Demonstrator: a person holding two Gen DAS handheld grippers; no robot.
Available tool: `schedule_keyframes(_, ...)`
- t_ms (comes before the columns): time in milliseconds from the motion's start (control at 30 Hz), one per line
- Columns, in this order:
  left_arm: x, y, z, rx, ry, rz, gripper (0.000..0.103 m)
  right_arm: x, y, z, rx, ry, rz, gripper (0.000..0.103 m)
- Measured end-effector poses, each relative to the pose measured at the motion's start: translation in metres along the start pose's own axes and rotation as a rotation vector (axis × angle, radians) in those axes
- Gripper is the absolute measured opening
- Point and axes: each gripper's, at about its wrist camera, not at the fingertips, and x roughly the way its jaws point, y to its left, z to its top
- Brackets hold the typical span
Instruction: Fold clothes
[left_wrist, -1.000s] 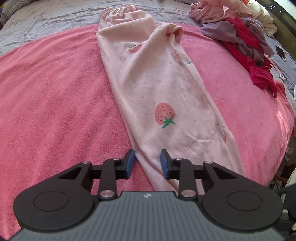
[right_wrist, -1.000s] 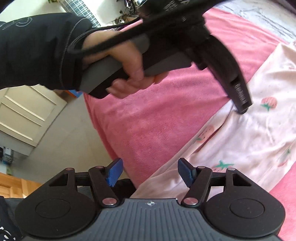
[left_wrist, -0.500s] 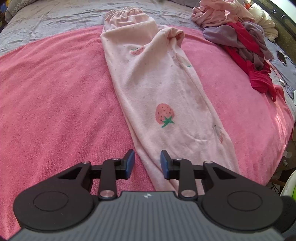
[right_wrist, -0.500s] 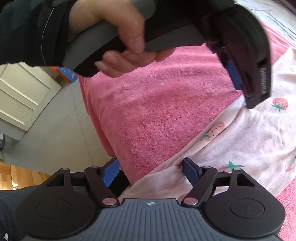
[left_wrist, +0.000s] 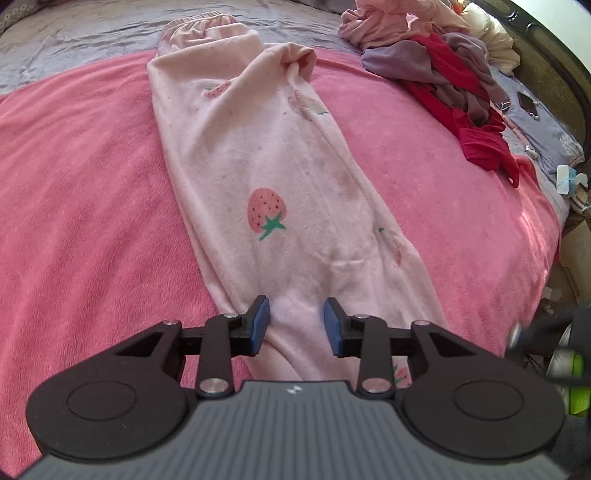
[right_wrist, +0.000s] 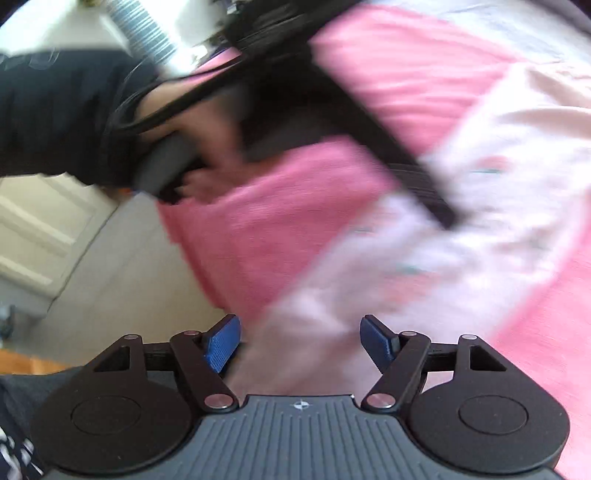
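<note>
Pale pink fleece trousers printed with red strawberries (left_wrist: 280, 192), laid out long and narrow down the middle of a bright pink plush blanket (left_wrist: 85, 206) spread over the bed. Elastic waistband at the far end, reaching onto a grey bedsheet (left_wrist: 92, 33); leg cuffs at the near end, right under the camera. One leg folded over the other, a bunched fold showing near the top right edge.

Left tool (left_wrist: 296, 325) angled down over the cuff end, blue pads (left_wrist: 260, 326) either side of the pale fabric, a clear gap between each pad and the cloth — jaws apart and opening, fabric lying between them but not pinched.

Right tool (right_wrist: 300, 343) also tilted down at the cuff end, seen in a badly blurred right wrist view. Blue pads set wide, pale pink fabric under and between them, no pad pressing on it as far as the blur allows — jaws apart, closing a little.

In the same blurred view, a hand (right_wrist: 207, 155) in a black sleeve (right_wrist: 62, 114) gripping the grey handle of the left tool, its black body stretching over the blanket toward the trousers.

Further out: a heap of loose clothes in red, mauve and light pink (left_wrist: 443, 70) at the far right of the bed, a dark phone-like slab (left_wrist: 526, 103) on the sheet beside it. Beyond the bed edge, grey floor (right_wrist: 122, 280) and a cream panelled door (right_wrist: 40, 229).
</note>
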Motion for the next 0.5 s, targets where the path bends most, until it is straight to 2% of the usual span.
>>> schedule_keyframes(100,-0.004,-0.004,-0.005,0.048,0.009,0.018,0.043,-0.017,-0.031,-0.005,0.022,-0.046,-0.142,0.071)
schedule_keyframes(167,-0.007,-0.008,-0.009,0.081,0.014,0.041,0.043,-0.017,-0.055,-0.001,0.060,-0.033,-0.231,0.062)
schedule_keyframes(200,-0.008,-0.009,-0.010,0.084,0.016,0.048,0.044,-0.015,-0.065,0.003,0.071,-0.030,-0.277,0.053)
schedule_keyframes(233,-0.009,-0.010,-0.012,0.084,0.017,0.055,0.044,-0.012,-0.072,0.007,0.075,-0.043,-0.311,0.050)
schedule_keyframes(300,-0.012,-0.007,-0.015,0.063,0.021,0.062,0.048,-0.007,-0.085,0.015,0.082,-0.071,-0.371,0.050)
schedule_keyframes(400,-0.015,-0.002,-0.019,0.022,0.032,0.066,0.048,0.002,-0.093,0.021,0.079,-0.100,-0.334,0.050)
schedule_keyframes(467,-0.020,-0.002,-0.015,0.010,0.055,0.100,0.048,0.008,-0.090,0.017,0.089,-0.022,-0.331,0.048)
schedule_keyframes(500,-0.023,-0.001,-0.011,0.001,0.065,0.139,0.048,0.008,-0.087,0.007,0.107,-0.034,-0.336,0.048)
